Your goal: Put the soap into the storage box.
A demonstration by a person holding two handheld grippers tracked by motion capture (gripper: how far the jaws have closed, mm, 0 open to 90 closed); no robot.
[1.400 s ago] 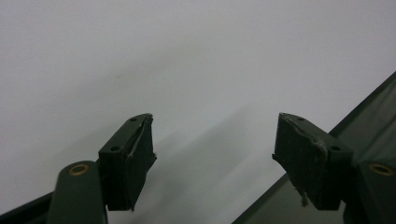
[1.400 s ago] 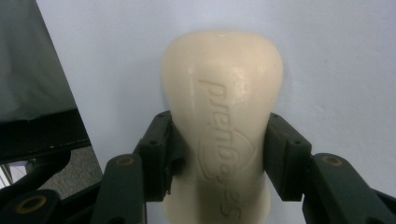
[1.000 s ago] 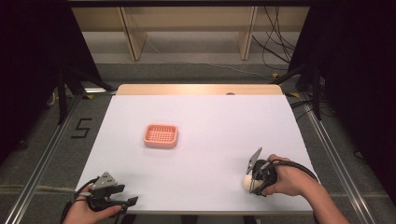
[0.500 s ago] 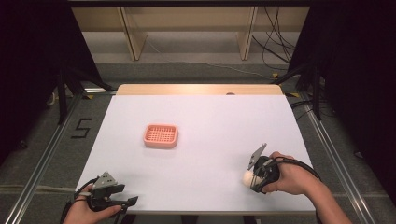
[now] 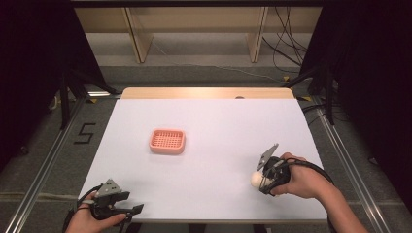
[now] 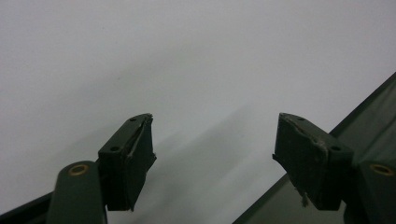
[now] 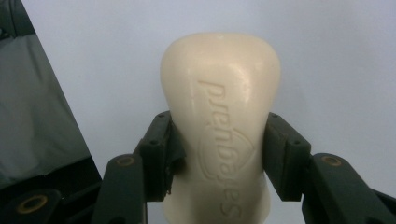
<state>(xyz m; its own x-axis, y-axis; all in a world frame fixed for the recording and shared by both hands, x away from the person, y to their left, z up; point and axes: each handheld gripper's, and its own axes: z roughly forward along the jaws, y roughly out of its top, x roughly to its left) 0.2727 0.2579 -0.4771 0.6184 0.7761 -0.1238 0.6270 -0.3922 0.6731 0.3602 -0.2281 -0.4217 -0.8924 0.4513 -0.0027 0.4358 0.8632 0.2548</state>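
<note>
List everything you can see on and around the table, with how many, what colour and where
Bar of soap: one, cream, clamped between the right gripper's jaws near the table's right front.
Soap tray: one, pink, slotted, left of the table's middle, empty.
Table: one, white top with a wooden far edge.
Shelf unit: one, pale wood, behind the table.
Cables: several, black, on the floor at far right.
Left gripper: one, black, open, at the table's left front corner.
Right gripper: one, black, holding the soap.
</note>
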